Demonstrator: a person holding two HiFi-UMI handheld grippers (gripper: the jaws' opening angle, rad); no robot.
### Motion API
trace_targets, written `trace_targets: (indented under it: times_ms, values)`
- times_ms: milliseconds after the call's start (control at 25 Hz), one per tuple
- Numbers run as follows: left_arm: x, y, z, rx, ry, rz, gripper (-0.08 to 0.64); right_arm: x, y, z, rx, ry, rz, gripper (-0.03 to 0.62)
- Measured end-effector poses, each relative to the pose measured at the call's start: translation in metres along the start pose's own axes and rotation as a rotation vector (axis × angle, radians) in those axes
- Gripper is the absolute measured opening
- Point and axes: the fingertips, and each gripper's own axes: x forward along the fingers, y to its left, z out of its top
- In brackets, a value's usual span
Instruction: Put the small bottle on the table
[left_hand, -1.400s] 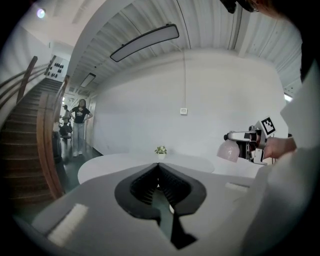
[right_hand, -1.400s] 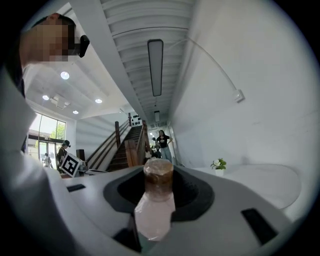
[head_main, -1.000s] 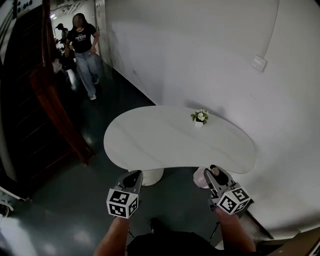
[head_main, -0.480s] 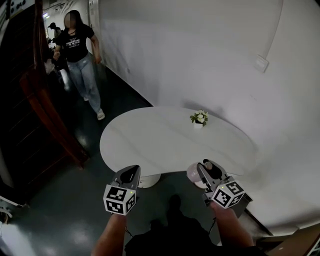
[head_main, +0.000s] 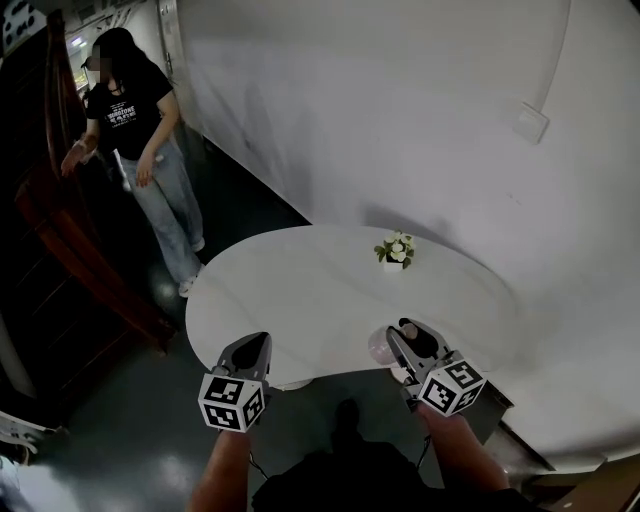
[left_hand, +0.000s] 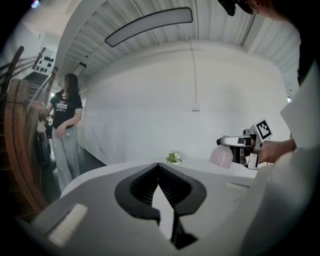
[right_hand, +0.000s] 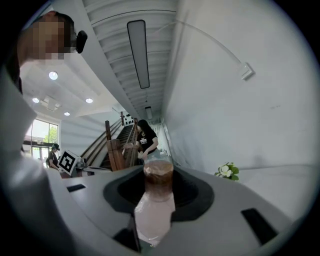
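Small pale-pink plastic bottle (right_hand: 154, 212) with a brown cap is clamped between my right gripper's (head_main: 404, 334) jaws, lower middle of the head view, at the near edge of the white kidney-shaped table (head_main: 300, 290). My left gripper (head_main: 251, 350) is closed and empty.

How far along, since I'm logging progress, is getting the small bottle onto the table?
Done: the right tool grips the small pale pink bottle with a brown cap. In hand: the bottle hangs at the near edge of the white rounded table, not resting on it. Left: set it down and let go.
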Motion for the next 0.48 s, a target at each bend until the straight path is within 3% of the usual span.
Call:
trace_targets:
  times_ms: [480]
  values:
    - [0.129,0.002,0.035,-0.032,0.024,0.043,0.011,0.064,-0.12,0.019,0.003,0.026,0.05,0.144]
